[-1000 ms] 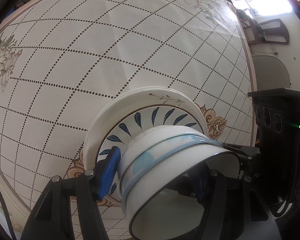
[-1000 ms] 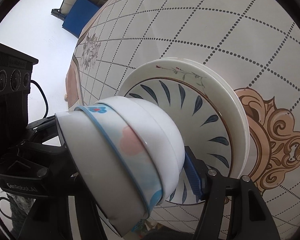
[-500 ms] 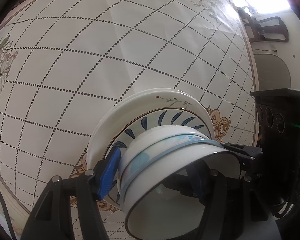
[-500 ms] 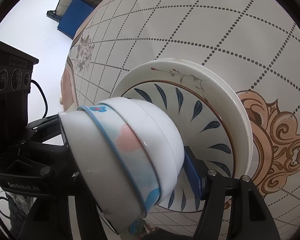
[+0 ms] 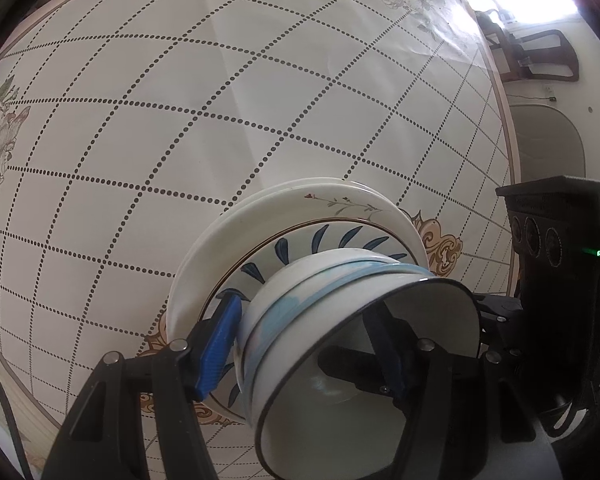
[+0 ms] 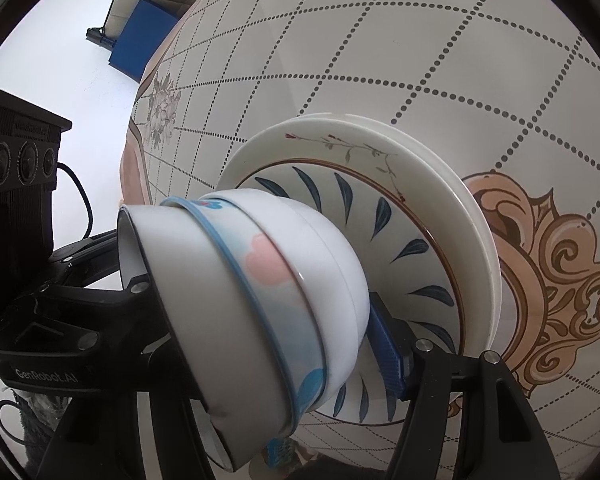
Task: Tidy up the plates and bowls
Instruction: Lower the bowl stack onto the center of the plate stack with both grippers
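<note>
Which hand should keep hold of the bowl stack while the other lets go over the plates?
Probably left. The left gripper presses its blue pad across two bowls of the bowl stack, its other finger inside the top bowl. The right gripper meets only the lowest bowl, near the plates.

Your right gripper (image 6: 268, 344) has its jaws closed on a nested stack of bowls (image 6: 260, 312), one blue pad against the white bottom bowl. The stack rests in a blue-leaf plate (image 6: 416, 248) atop a larger white plate (image 6: 476, 240) on the checked bench (image 6: 380, 40). The left gripper (image 6: 80, 312) holds the stack's near-left rim.
</note>
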`<state>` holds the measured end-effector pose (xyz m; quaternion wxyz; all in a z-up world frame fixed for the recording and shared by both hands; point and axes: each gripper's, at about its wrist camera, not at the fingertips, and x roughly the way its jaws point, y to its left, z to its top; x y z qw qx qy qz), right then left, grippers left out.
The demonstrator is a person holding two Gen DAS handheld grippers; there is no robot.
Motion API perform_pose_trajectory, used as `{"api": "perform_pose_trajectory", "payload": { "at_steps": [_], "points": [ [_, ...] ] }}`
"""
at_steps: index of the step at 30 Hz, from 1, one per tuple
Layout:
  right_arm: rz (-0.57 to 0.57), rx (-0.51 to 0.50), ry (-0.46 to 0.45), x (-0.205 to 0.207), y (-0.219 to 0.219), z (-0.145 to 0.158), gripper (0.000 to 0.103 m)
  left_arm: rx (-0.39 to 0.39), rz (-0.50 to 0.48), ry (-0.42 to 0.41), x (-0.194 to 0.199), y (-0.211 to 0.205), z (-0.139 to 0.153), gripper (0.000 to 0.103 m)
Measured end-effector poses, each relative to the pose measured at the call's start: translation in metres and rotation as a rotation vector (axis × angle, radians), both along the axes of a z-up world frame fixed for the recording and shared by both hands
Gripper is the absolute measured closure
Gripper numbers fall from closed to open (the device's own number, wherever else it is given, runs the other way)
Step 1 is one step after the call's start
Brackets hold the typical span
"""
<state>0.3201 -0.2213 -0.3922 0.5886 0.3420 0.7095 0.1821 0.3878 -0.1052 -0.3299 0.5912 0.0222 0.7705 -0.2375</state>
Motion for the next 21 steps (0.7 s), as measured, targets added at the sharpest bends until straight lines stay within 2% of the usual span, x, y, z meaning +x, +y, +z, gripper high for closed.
{"api": "perform_pose_trajectory", "payload": {
  "at_steps": [13, 21],
  "points": [
    [-0.022, 0.026, 0.016, -0.004, -0.009, -0.004, 0.036, 0.023, 0.005, 0.005, 0.002, -0.004, -0.003, 0.043],
    [-0.011, 0.011, 0.030, -0.002, -0.012, -0.003, 0.036, 0.022, 0.048, 0.012, 0.003, 0.002, -0.002, 0.043]
  ]
}}
